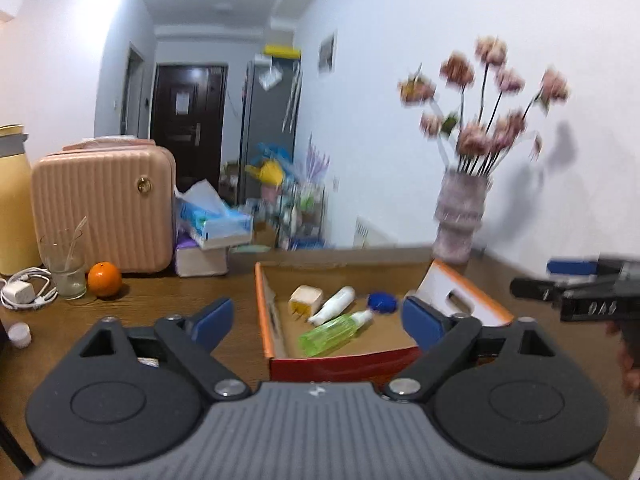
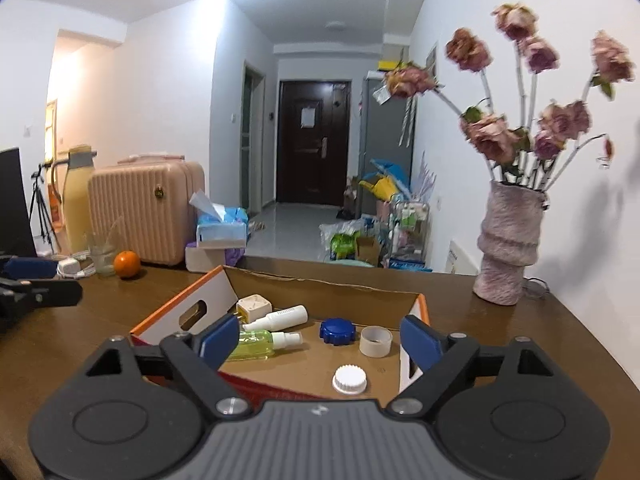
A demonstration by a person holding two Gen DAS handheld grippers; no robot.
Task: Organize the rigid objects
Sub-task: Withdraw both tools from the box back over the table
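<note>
An open cardboard box (image 1: 262, 308) with orange rims and a red front stands on the brown table. In it lie a cream cube plug (image 1: 306, 298), a white bottle (image 1: 334, 305), a green spray bottle (image 1: 334, 332) and a blue cap (image 1: 382, 303). The right wrist view adds a tape roll (image 2: 375, 341) and a white cap (image 2: 349, 379) in the box (image 2: 320, 292). My left gripper (image 1: 316, 306) hovers open before the box with nothing between its pads. My right gripper (image 2: 320, 322) is open and empty above the box's near edge.
On the table's left are an orange (image 1: 104, 279), a glass (image 1: 66, 264), a white charger with cable (image 1: 20, 291), a small white lid (image 1: 19, 334), a pink case (image 1: 104, 208), a yellow flask (image 1: 12, 200) and a tissue box (image 1: 218, 226). A vase of flowers (image 2: 506, 252) stands at the back right.
</note>
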